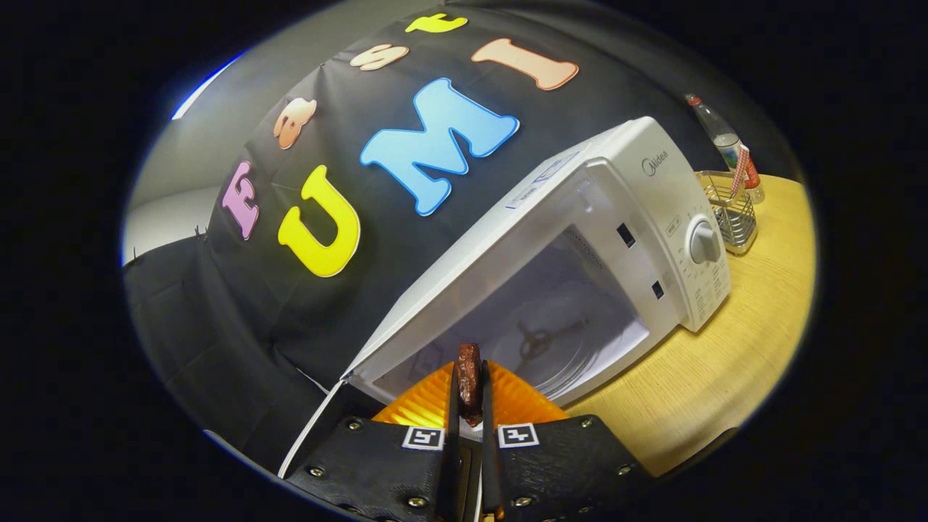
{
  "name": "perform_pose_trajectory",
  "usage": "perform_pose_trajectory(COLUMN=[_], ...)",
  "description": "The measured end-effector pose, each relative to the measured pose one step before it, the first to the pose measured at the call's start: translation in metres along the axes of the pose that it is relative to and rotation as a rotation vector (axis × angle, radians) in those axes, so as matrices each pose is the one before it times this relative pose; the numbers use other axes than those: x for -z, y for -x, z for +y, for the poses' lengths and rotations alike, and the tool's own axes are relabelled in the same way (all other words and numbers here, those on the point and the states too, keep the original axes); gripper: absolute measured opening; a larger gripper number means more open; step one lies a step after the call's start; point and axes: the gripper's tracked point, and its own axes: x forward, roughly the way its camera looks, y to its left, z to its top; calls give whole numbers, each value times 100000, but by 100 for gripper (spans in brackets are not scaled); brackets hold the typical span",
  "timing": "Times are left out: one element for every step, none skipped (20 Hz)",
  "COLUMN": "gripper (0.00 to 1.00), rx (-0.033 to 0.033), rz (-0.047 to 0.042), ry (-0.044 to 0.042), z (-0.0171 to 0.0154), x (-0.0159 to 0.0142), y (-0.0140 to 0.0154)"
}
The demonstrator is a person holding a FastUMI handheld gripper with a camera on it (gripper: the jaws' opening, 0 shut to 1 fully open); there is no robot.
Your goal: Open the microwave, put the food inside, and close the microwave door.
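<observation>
— How are we holding the gripper (470, 395)?

— Tilted, pointing at the open cavity of the microwave (580, 254). Our fingers are nearly closed, pinching a dark reddish piece of food (469, 380) upright between them, right at the cavity's mouth.

— What can we count?

— One microwave, with one dial (705, 241) and one glass turntable (536, 348) inside. Beyond it on the wooden table (725, 377) stand one wire basket (728, 210) and one bottle (721, 141).

— Any writing?

— "Midea" on the microwave's front panel; the other print is too small for us.
</observation>
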Motion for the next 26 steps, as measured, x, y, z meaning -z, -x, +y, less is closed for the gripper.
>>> perform_pose_trajectory(gripper=[12,12,12,12,12,12,12,12,12,12,12,12,12,12,12,12,12,12,12,13,13,13,16,24,47,71], rx=[9,589,716,763,840,533,317,207,149,637,1043,874,752,726,-12,540,1043,964,1279,51,486,1778,1978,868,540,120], rz=[-516,-379,-433,-210,-44,-317,-774,-817,-698,-655,-442,-334,-231,250,27,-378,-96,49,277,-205,-271,-170,-853,-732,826,502], ry=[-848,-557,-646,-928,-1087,-901,-661,-608,-621,-616,-598,-612,-465,-732,-823,-676,51,179,360,822,2021,4040,4504,3147,1313,819], z=[-210,-391,-477,-427,-428,-421,-307,-311,-245,-340,-410,-362,-361,-309,-216,-130,-296,-223,-148,-2,6,-121,-398,-154,-88,-88], x=[269,247,157,248,328,214,24,17,172,33,174,76,167,194,179,-87,46,12,116,-237,-29,-9,10,-214,298,299], y=[-663,-675,-740,-728,-690,-615,-547,-607,-511,-473,-489,-401,-422,-332,-382,-265,-209,-348,-323,-172,-65,-419,233,44,162,-159])
